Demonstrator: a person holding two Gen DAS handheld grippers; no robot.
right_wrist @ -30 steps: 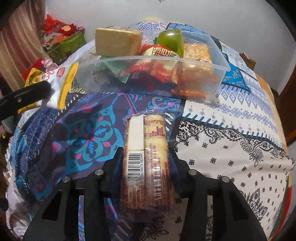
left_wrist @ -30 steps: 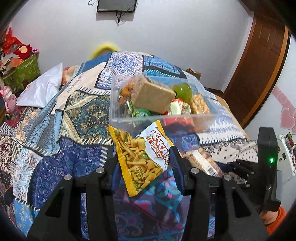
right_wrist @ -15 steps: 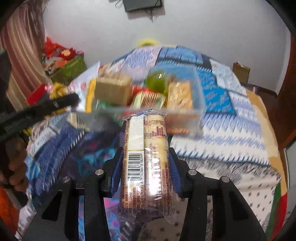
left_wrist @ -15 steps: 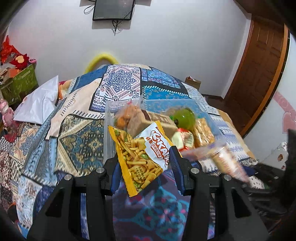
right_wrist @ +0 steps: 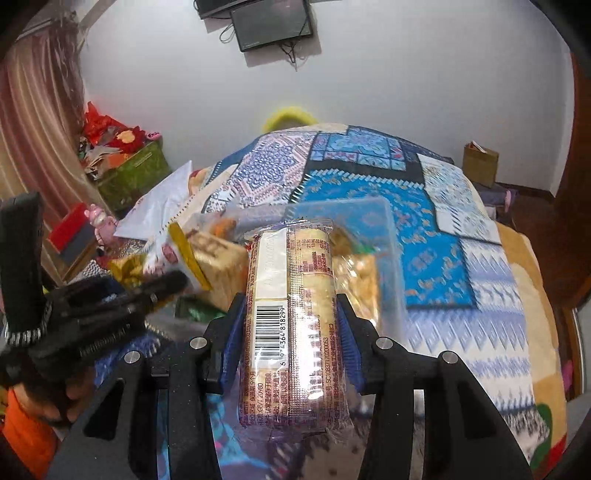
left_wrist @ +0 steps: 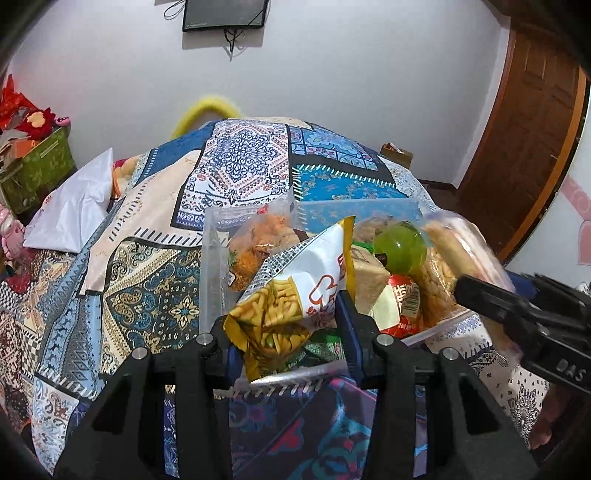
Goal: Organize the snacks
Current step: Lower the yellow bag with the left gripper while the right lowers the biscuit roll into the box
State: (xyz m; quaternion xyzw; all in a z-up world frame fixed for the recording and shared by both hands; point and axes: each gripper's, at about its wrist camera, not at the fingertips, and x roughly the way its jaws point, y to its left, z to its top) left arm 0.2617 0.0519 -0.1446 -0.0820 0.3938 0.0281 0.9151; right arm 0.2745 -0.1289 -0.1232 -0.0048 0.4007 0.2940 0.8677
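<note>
A clear plastic bin on the patterned bedspread holds several snacks, among them a green ball-shaped pack and an orange crisp bag. My left gripper is shut on a yellow-and-white fries snack bag, held over the bin's near edge. My right gripper is shut on a long biscuit pack with a barcode, held above the bin. The right gripper also shows at the right of the left wrist view.
The bin sits on a patchwork bedspread. A white pillow lies at the left. A green box with red items stands at far left. A wooden door is at the right. A screen hangs on the wall.
Both grippers have risen and moved forward over the bin. The fries bag has tilted and now hangs over the bin's near edge; the biscuit pack is above the bin's right part.
</note>
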